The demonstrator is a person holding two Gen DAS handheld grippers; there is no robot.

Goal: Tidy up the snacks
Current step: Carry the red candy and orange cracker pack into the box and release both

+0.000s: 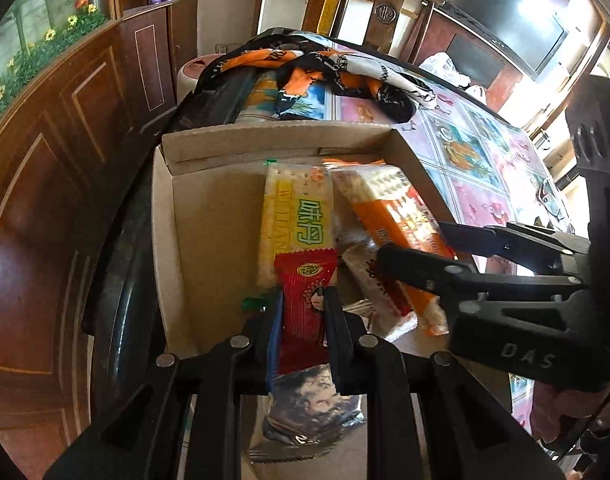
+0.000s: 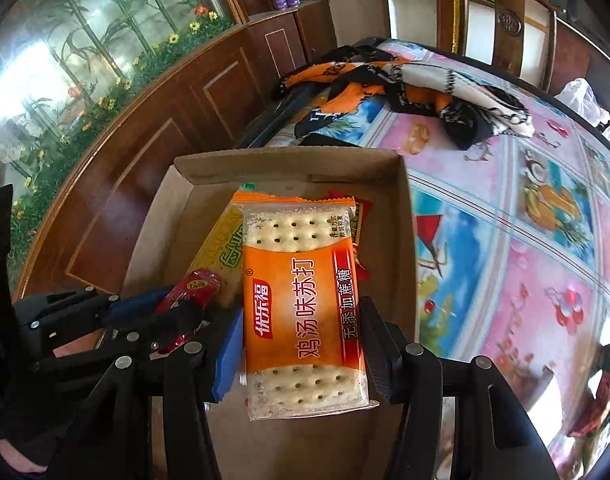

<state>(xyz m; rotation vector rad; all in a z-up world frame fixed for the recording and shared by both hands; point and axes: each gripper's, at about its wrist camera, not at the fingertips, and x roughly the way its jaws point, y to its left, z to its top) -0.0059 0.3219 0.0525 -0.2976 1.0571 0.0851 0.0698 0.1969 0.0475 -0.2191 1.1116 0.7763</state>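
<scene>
An open cardboard box (image 1: pixel 173 240) (image 2: pixel 407 240) stands on the table. A yellow cracker packet (image 1: pixel 297 216) (image 2: pixel 221 248) lies inside it. My left gripper (image 1: pixel 303 320) (image 2: pixel 165 312) is shut on a small red snack packet (image 1: pixel 305 304) (image 2: pixel 195 286) over the box's near end. My right gripper (image 2: pixel 303 356) (image 1: pixel 415 242) is shut on an orange cracker packet (image 2: pixel 301 300) (image 1: pixel 397 208), held over the box's right half, just right of the left gripper. More wrappers lie under the orange packet, mostly hidden.
A flowery tablecloth (image 2: pixel 525 260) covers the table to the right of the box. An orange, black and white scarf (image 2: pixel 405 80) lies behind it. A dark wooden cabinet (image 1: pixel 65 180) runs along the left. A dark foil packet (image 1: pixel 313 404) sits below the left fingers.
</scene>
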